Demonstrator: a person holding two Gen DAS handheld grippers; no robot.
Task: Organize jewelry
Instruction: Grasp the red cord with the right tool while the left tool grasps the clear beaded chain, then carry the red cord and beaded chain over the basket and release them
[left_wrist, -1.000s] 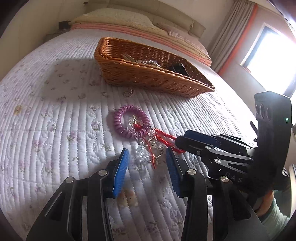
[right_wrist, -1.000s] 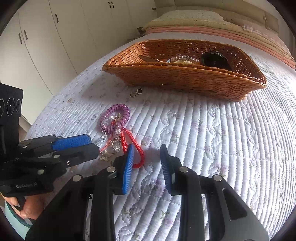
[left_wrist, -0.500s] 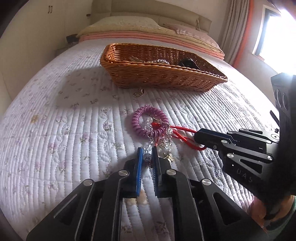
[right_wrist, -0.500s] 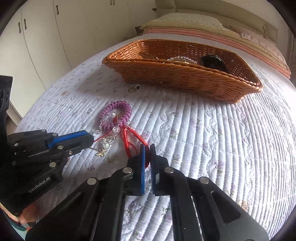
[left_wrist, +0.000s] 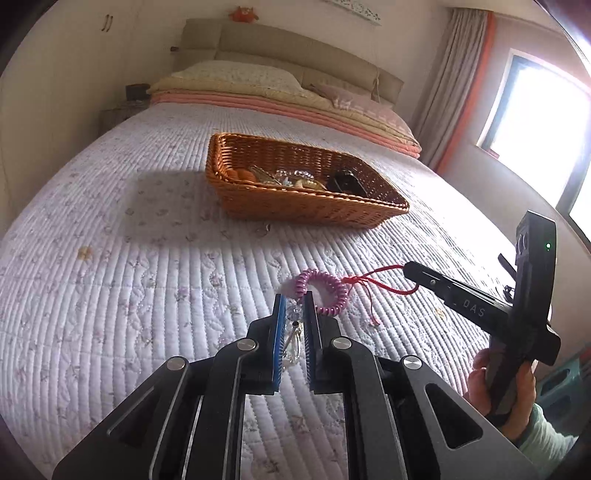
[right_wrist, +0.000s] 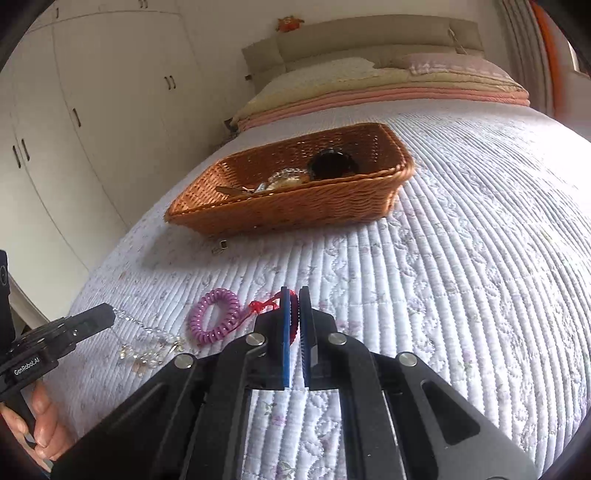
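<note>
In the left wrist view, the left tongs (left_wrist: 294, 309) pinch a clear crystal bead strand (left_wrist: 293, 314) above the quilted bed (left_wrist: 147, 288), with a glossy purple spiral coil (left_wrist: 328, 291) just past them and a red cord (left_wrist: 384, 282) running to the right tongs (left_wrist: 408, 268). In the right wrist view, the right tongs (right_wrist: 294, 301) are clamped on the red cord (right_wrist: 291, 317), while the coil (right_wrist: 214, 319) and beads (right_wrist: 147, 350) trail toward the left tongs (right_wrist: 105, 315), well short of the woven wicker basket (right_wrist: 295, 210).
</note>
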